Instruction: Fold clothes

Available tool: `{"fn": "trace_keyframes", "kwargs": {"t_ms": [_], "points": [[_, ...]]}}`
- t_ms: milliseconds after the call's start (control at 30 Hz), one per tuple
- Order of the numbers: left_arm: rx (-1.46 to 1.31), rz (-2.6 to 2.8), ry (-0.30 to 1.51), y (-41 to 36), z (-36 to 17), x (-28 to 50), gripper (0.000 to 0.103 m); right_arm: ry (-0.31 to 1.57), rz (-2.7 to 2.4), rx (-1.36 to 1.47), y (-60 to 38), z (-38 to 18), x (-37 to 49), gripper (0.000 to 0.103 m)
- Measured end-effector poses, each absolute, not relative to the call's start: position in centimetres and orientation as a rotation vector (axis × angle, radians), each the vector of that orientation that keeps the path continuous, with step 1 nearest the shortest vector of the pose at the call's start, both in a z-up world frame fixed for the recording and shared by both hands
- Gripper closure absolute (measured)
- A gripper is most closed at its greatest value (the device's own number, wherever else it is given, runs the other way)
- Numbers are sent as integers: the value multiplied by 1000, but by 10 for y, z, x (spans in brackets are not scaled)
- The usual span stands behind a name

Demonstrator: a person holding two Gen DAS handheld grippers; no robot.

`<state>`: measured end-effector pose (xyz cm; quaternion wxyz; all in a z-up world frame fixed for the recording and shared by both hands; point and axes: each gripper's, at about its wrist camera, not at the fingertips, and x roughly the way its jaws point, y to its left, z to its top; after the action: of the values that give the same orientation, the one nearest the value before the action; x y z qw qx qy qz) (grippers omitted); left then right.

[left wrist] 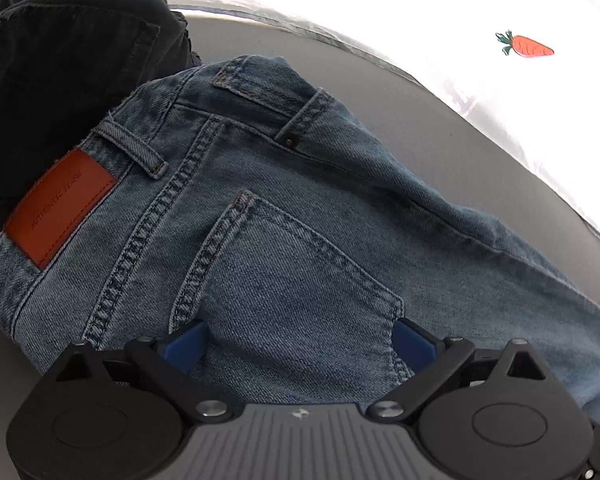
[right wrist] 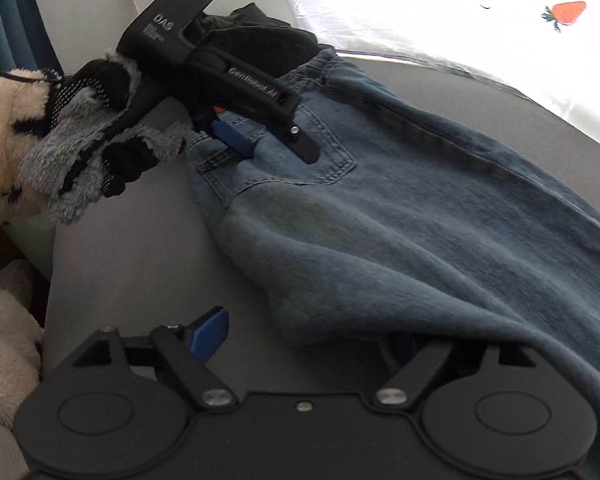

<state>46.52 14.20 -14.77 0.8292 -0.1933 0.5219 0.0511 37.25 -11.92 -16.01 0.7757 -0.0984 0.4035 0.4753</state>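
Blue jeans lie on a grey surface, back side up, with an orange-brown leather patch at the waistband and a back pocket. My left gripper is open, its blue pads resting on the pocket area. In the right wrist view the jeans stretch from the waist at upper left to the legs at lower right. My left gripper shows there on the pocket. My right gripper is open at the jeans' near edge; its right finger is hidden under the denim.
A black garment lies beside the jeans' waistband. A white cloth with a carrot print covers the far side. A gloved hand in a fuzzy sleeve holds the left gripper. The grey surface extends left of the jeans.
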Motion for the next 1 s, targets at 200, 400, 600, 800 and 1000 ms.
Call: {"fn": "trace_keyframes", "kwargs": {"t_ms": [200, 400, 600, 800, 1000], "points": [[-533, 94, 1091, 160, -149, 461, 5, 899, 1143, -177, -133, -153, 337, 18], [-466, 67, 1088, 155, -147, 456, 5, 918, 1094, -158, -130, -153, 321, 18], [-429, 80, 1084, 148, -148, 453, 5, 958, 1039, -115, -152, -161, 321, 21], [-345, 167, 1070, 124, -141, 453, 5, 939, 849, 164, -214, -136, 312, 23], [-159, -7, 986, 41, -109, 431, 5, 873, 204, 285, -308, -134, 298, 23]]}}
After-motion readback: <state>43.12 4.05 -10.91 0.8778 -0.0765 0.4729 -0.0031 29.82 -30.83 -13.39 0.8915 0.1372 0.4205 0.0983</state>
